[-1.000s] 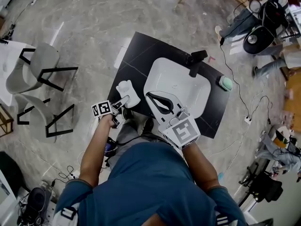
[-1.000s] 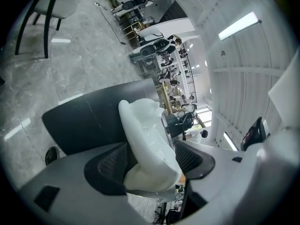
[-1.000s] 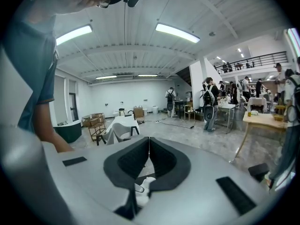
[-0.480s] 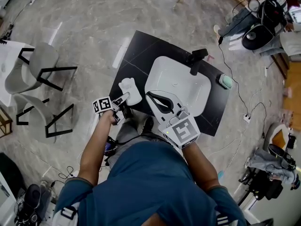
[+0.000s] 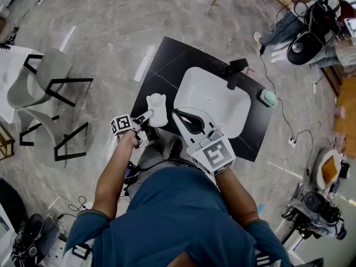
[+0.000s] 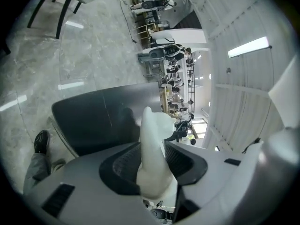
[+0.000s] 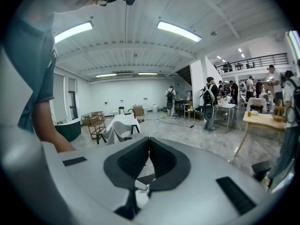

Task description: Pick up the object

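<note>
The left hand-held gripper [image 6: 152, 145] has just been closing its jaws, and they now press from both sides on the white object [image 6: 151, 123], a pale, smooth, tapering piece that stands up between the dark pads. In the head view that left hand-held gripper [image 5: 148, 115] reaches the white object [image 5: 157, 105] at the near left edge of the black desk [image 5: 161, 65], much where it lay a second ago, so the grip looks made but the lift probably not yet begun. Raising it straight up, without loosening, seems the step now due; the glossy, narrowing shape could slip if the squeeze is slack. The right hand-held gripper [image 7: 149, 140] has its jaws together with nothing in them, and waits [image 5: 177, 113] over the near rim of the white basin [image 5: 222, 102] on the same desk.
</note>
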`<state>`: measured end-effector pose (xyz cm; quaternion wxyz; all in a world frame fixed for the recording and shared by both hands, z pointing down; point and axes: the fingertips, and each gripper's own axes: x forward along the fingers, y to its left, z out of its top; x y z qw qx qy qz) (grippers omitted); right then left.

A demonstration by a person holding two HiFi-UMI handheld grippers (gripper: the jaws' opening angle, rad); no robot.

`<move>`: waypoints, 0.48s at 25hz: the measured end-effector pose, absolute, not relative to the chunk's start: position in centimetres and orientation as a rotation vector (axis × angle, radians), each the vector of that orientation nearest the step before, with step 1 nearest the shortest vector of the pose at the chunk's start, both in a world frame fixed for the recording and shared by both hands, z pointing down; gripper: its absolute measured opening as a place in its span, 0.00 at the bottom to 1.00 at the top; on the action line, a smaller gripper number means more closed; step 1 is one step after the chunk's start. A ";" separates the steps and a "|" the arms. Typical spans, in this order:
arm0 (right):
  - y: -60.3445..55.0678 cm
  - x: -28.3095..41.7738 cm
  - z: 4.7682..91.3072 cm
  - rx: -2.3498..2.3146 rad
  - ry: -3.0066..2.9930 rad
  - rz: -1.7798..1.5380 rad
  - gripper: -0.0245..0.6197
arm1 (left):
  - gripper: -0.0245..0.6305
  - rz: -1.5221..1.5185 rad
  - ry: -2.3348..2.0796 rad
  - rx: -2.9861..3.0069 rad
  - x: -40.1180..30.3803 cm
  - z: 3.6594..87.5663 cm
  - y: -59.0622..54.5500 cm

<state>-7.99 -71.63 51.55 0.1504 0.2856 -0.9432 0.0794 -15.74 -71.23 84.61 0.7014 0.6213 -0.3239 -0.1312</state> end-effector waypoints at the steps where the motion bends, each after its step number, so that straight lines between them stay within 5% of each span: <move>1: -71.7 -8.1 51.4 0.817 -2.712 0.222 0.06 | 0.28 -0.300 -0.726 1.390 -15.9 84.5 -71.2; 12: -71.7 -7.8 51.6 0.825 -2.718 0.235 0.06 | 0.23 -0.523 -0.724 1.381 -16.9 81.6 -72.6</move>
